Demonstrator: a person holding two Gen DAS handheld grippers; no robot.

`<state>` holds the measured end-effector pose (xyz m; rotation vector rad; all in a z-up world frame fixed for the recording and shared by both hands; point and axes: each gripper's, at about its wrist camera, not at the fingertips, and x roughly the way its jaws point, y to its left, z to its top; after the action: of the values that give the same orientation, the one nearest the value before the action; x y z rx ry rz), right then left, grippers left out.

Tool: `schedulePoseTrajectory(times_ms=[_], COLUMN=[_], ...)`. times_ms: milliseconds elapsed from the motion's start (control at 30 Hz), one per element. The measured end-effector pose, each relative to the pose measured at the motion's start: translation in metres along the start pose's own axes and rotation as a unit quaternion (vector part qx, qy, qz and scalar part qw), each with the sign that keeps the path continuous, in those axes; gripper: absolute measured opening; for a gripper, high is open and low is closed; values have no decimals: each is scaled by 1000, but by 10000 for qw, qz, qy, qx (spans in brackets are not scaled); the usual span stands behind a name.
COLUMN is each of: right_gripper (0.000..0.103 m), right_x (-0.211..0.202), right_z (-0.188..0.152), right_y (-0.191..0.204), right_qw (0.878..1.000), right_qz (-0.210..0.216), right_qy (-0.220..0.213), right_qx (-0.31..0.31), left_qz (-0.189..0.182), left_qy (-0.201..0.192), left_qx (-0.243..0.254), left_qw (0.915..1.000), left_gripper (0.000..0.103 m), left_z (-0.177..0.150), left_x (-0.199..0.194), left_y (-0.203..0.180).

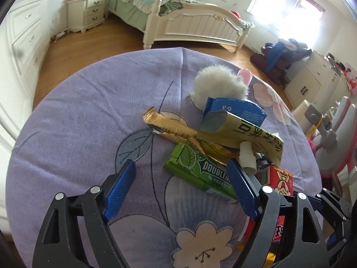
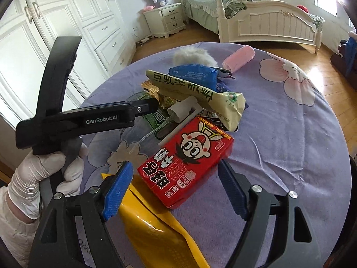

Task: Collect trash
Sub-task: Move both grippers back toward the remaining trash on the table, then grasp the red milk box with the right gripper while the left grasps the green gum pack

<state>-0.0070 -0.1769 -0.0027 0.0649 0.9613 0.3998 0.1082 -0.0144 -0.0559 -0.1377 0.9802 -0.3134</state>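
Approach step: both the left tongs [image 1: 180, 172] and right tongs [image 2: 175, 174] are spread and empty; next, close the right pair on the red carton [image 2: 187, 163].

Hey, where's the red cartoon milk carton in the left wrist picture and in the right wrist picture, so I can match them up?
Left wrist view: the red cartoon milk carton sits at the lower right, mostly hidden behind that gripper's right finger.
Right wrist view: it lies at centre, full face showing, between the right gripper's open fingers, untouched.
Shared landmark: the beige printed wrapper lying just beyond the carton.
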Motion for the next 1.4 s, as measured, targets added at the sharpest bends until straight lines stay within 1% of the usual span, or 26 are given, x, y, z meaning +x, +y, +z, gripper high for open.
schedulePoseTrajectory(times_ms=[67,100,167,200,233,367,433,467,500,567,600,667,700,733,767,800,833,900,933,1033,1233,1333,1367,1400], right_gripper=[78,77,75,71,68,68,68,69,70,70,70,68,63,58,56,52,52,52,52,52,52,53,53,53], right_x=[7,9,11,10,6,-9,-17,-20,-21,-21,-19,-11,-9,-8,-7,-5,-4,-4,-5,-7,-11,-9,-6,-6], right_z=[0,-1,-5,-7,-9,-14,-17,-17,-17,-17,-16,-14,-15,-12,-12,-13,-12,-14,-15,-17,-21,-19,-16,-16], right_y=[1,0,-8,-12,-19,-48,-59,-61,-61,-56,-53,-43,-41,-41,-42,-42,-43,-42,-41,-43,-46,-46,-48,-48], right_qw=[9998,9997,9990,9988,9989,9987,9990,9991,9993,9996,9996,9994,9994,9994,9993,9991,9990,9987,9986,9987,9990,9991,9992,9992], right_qz=[-85,-96,-299,-357,-334,-454,-362,-328,-295,-242,-246,-312,-323,-330,-360,-402,-426,-455,-464,-448,-387,-379,-371,-364], right_qy=[116,201,299,312,297,221,135,72,22,-54,-80,-79,-75,-60,-50,-48,-47,-92,-93,-103,-120,-130,-133,-147], right_qx=[-102,-122,-148,-148,-106,93,222,246,237,154,80,-82,-116,-127,-128,-132,-143,-210,-231,-238,-161,-141,-115,-87], left_qz=[125,133,119,121,134,389,539,555,438,38,50,187,150,204,296,361,407,581,644,722,719,870,899,897], left_qy=[-18,-32,-20,-6,-5,-51,-42,-20,-7,-76,-73,8,67,58,78,67,30,-51,-57,27,152,183,202,224], left_qx=[86,107,138,165,188,277,315,310,275,145,149,213,148,85,95,59,13,20,82,297,398,586,613,618], left_qw=[9999,9998,9998,9998,9997,9988,9980,9980,9987,9999,9998,9996,9998,9997,9995,9993,9992,9983,9979,9969,9965,9943,9939,9938], left_gripper=[83,83,83,83,83,83,82,82,82,82,82,82,82,81,78,74,71,57,56,56,56,56,58,65], left_z=[0,1,0,-1,-2,-7,-9,-9,-9,-8,-7,-5,-5,-3,-2,-1,-1,-2,-4,-11,-26,-38,-40,-43], left_x=[2,2,1,0,-1,-11,-14,-15,-16,-17,-15,-6,-1,0,2,2,3,1,0,-7,-25,-32,-34,-35], left_y=[-4,-5,-3,-3,-1,7,6,5,3,-3,-8,-17,-19,-20,-22,-22,-22,-20,-19,-16,3,0,0,0])
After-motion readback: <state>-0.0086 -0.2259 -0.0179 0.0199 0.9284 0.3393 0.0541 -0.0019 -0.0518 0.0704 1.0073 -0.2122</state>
